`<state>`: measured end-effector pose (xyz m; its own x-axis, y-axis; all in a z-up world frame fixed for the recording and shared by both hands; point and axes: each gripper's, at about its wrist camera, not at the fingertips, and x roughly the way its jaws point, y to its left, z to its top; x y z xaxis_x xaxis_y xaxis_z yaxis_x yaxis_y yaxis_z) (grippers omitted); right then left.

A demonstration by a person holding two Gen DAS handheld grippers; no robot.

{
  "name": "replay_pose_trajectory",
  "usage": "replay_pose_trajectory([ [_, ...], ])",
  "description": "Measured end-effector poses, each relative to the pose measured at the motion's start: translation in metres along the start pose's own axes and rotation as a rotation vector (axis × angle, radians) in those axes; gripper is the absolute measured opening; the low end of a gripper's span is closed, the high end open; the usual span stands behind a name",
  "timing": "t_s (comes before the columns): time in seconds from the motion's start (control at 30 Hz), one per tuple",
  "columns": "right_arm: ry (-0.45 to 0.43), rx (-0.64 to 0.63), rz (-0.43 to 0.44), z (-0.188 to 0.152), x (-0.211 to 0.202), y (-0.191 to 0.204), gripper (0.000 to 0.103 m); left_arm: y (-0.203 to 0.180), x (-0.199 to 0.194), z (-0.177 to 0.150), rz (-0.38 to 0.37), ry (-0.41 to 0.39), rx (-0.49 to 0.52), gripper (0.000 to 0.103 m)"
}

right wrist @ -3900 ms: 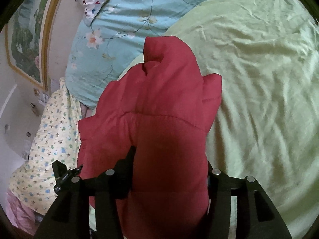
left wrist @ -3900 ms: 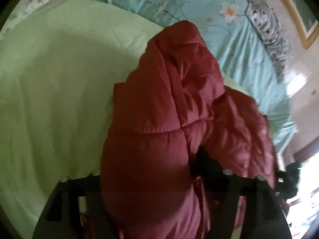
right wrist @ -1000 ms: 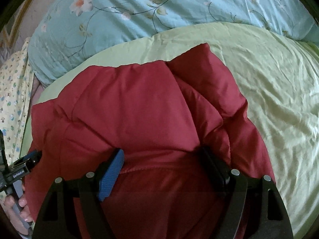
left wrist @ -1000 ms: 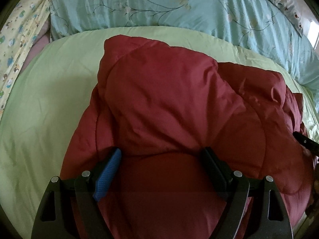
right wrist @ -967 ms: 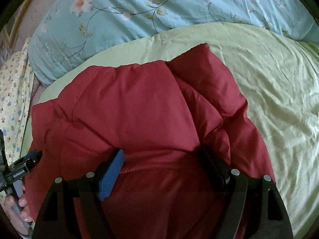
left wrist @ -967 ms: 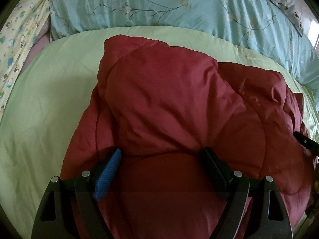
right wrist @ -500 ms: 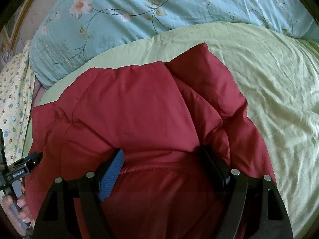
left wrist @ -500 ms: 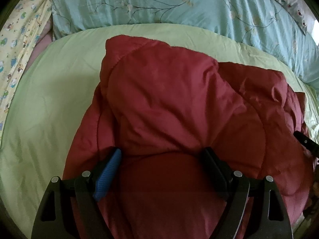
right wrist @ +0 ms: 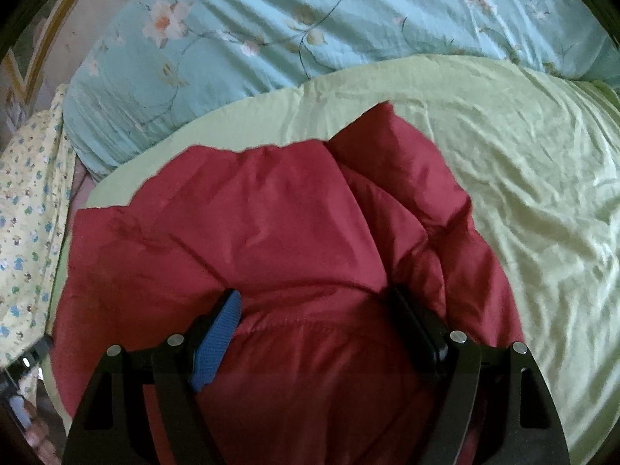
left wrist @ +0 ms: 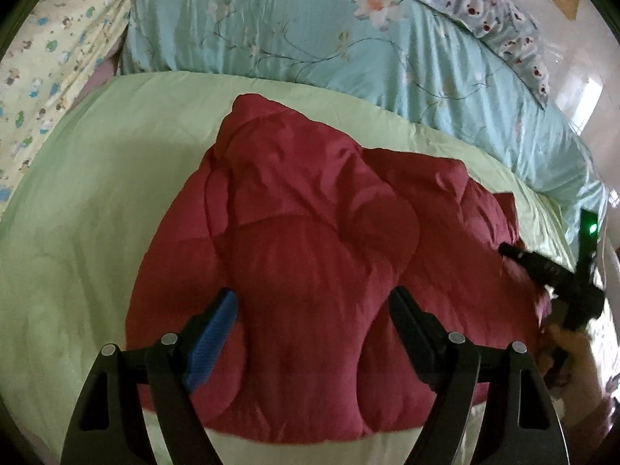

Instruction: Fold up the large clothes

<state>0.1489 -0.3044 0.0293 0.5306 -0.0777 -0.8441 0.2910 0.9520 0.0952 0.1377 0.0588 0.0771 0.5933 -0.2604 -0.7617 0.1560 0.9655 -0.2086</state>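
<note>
- Jacket: the big red puffy one lies in a lump on the green bed sheet, right under both tools and just past their tips.
- Left tool: its jaws are closing a little, with a fat red bump between them. The pads do not look pressed in, so I think it has let go.
- Right tool: the red cloth bunches up against both pads. It looks clenched on the near edge of the jacket.
- Trouble one: puffy cloth is springy. The fold could pop open if the right tool lets go too.
- Trouble two: if the right tool pulls alone, the lump may drag sideways and go crooked.
- Trouble three: slippery cloth could slide out of a loose pinch.
</note>
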Motion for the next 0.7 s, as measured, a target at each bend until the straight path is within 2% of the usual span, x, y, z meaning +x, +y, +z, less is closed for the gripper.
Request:
replay_pose_trajectory([
  [0.13, -0.037, 0.013, 0.014, -0.009, -0.03, 0.002, 0.081, -0.003, -0.009, -0.014, 0.005, -0.002, 0.034, 0.08],
  [0.27, -0.064, 0.014, 0.032, -0.024, -0.061, 0.003, 0.081, -0.008, -0.015, -0.026, -0.021, 0.007, 0.055, 0.08],
  [0.4, -0.091, -0.01, 0.051, -0.048, -0.089, 0.01, 0.081, -0.018, -0.022, -0.035, -0.025, 0.002, 0.104, 0.08],
  [0.53, -0.096, -0.054, 0.074, -0.071, -0.1, 0.026, 0.081, -0.03, -0.033, -0.047, -0.054, -0.008, 0.157, 0.08],
  [0.7, -0.084, -0.149, 0.084, -0.091, -0.103, 0.056, 0.081, -0.035, -0.037, -0.057, -0.049, -0.005, 0.206, 0.08],
])
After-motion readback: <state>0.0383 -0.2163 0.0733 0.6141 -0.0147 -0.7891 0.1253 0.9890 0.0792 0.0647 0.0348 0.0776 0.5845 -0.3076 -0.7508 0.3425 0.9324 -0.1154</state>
